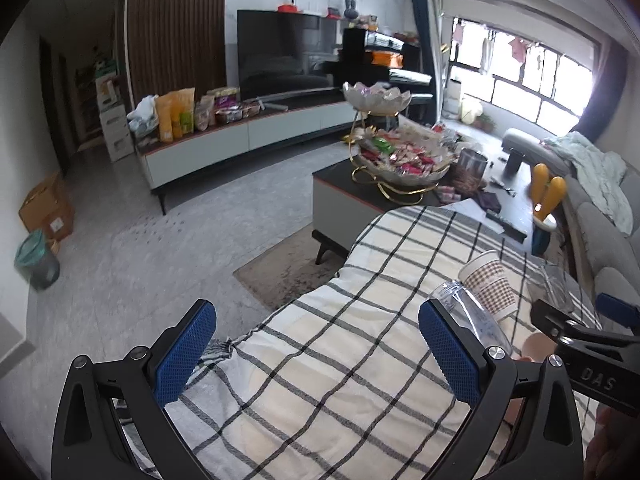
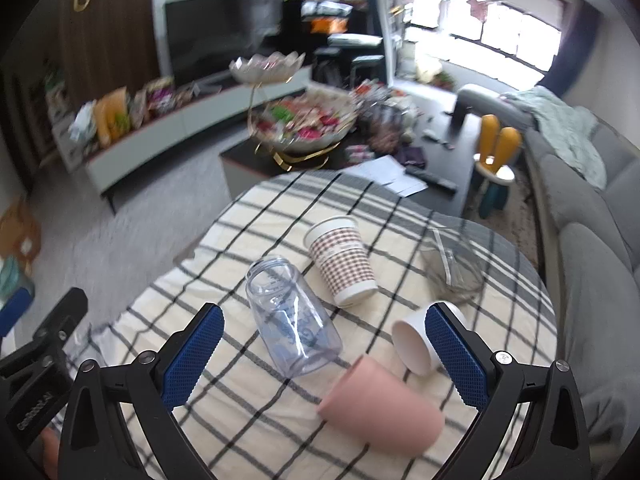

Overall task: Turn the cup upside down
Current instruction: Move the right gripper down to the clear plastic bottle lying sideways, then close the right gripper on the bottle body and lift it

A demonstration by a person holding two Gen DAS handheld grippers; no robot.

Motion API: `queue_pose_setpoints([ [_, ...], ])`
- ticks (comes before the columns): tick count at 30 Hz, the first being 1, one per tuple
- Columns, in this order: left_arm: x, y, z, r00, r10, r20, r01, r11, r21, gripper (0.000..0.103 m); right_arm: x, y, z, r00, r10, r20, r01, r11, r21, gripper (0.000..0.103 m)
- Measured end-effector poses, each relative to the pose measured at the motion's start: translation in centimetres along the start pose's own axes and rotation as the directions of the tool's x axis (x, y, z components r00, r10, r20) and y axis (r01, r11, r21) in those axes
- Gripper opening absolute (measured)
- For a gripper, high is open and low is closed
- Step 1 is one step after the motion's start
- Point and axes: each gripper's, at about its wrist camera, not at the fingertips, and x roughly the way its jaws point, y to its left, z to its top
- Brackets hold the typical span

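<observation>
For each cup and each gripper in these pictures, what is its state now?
Clear cup: upside down on the cloth.
Checked paper cup: upside down.
Pink cup: upside down.
White cup: on its side, mouth toward the camera.
Glass bowl: upright, a clear utensil inside.
Left gripper: open, empty.
Right gripper: open, empty.

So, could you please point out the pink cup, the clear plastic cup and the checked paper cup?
pink cup (image 2: 384,408), right wrist view, on its side wall.
clear plastic cup (image 2: 292,320), right wrist view, mid-body.
checked paper cup (image 2: 344,260), right wrist view, patterned wall.
</observation>
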Motion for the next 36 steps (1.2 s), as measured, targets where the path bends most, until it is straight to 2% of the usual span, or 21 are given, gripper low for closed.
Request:
queue_pose_setpoints([
  [8, 3.9, -2.2, -0.9, 0.989, 0.014, -0.145, -0.003, 0.997, 0.075, 0.103, 5.9, 1.6, 1.8, 0.986, 0.008, -0.167, -0.033, 0.988, -0.151, 0.102],
  [13, 6.0, -2.1, -1.4, 0.976, 0.019, -0.215, -0.004, 0.998, 0.070, 0.103, 9.3, 2.3, 1.9, 0.962, 0.027, -0.271, -0.076, 0.982, -0.173, 0.101],
  [19, 8.2, -2.1, -2.0, 0.960, 0.021, -0.279, 0.000, 0.997, 0.075, 0.103, 12.4, 3.2, 1.5, 0.934, 0.027, -0.357, -0.104, 0.974, -0.200, 0.100],
  [26, 9.9, -2.1, -2.6, 0.944, 0.022, -0.328, 0.004, 0.997, 0.079, 0.103, 15.1, 4.0, 0.8, 0.904, 0.016, -0.428, -0.118, 0.970, -0.212, 0.088],
  [28, 10.2, -1.8, -2.6, 0.942, 0.017, -0.335, 0.008, 0.997, 0.072, 0.103, 15.6, 4.1, 0.6, 0.896, 0.022, -0.444, -0.126, 0.971, -0.205, 0.081],
  [30, 10.4, -1.7, -2.6, 0.941, 0.013, -0.339, 0.009, 0.998, 0.064, 0.103, 15.7, 4.3, 0.4, 0.893, 0.031, -0.450, -0.134, 0.970, -0.200, 0.074],
  [36, 10.5, -1.3, -2.4, 0.938, 0.001, -0.347, 0.024, 0.998, 0.066, 0.103, 15.2, 4.7, 0.3, 0.901, 0.032, -0.432, -0.122, 0.976, -0.181, 0.073],
])
